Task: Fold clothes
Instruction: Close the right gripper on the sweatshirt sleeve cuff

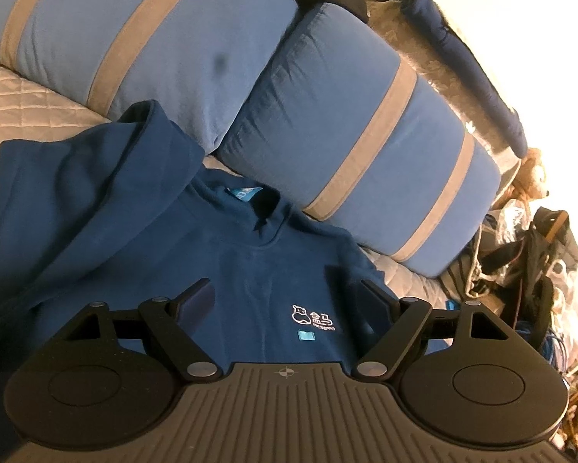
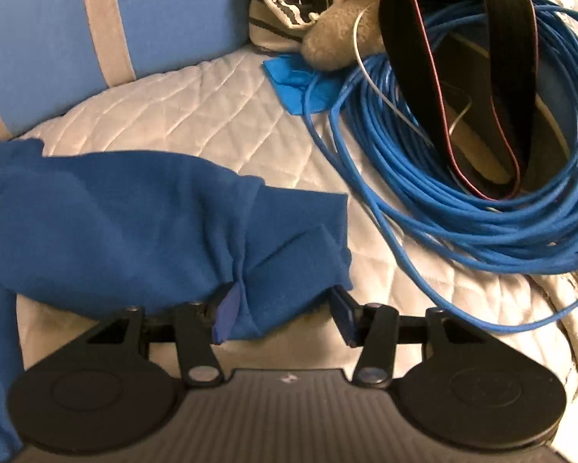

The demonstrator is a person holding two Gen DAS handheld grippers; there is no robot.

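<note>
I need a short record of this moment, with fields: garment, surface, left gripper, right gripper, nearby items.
garment: blue hoodie, chest logo facing up, hood toward the pillows
surface: white quilted bed cover
left gripper: left gripper open above the hoodie chest, holding nothing
right gripper: right gripper open, with the sleeve end bunched between its fingers
nearby items: two blue striped pillows; coil of blue cable; black strap

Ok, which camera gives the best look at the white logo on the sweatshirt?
The left wrist view: the logo faces the camera on the sweatshirt chest. The right wrist view shows only a plain blue sleeve, no logo.
</note>
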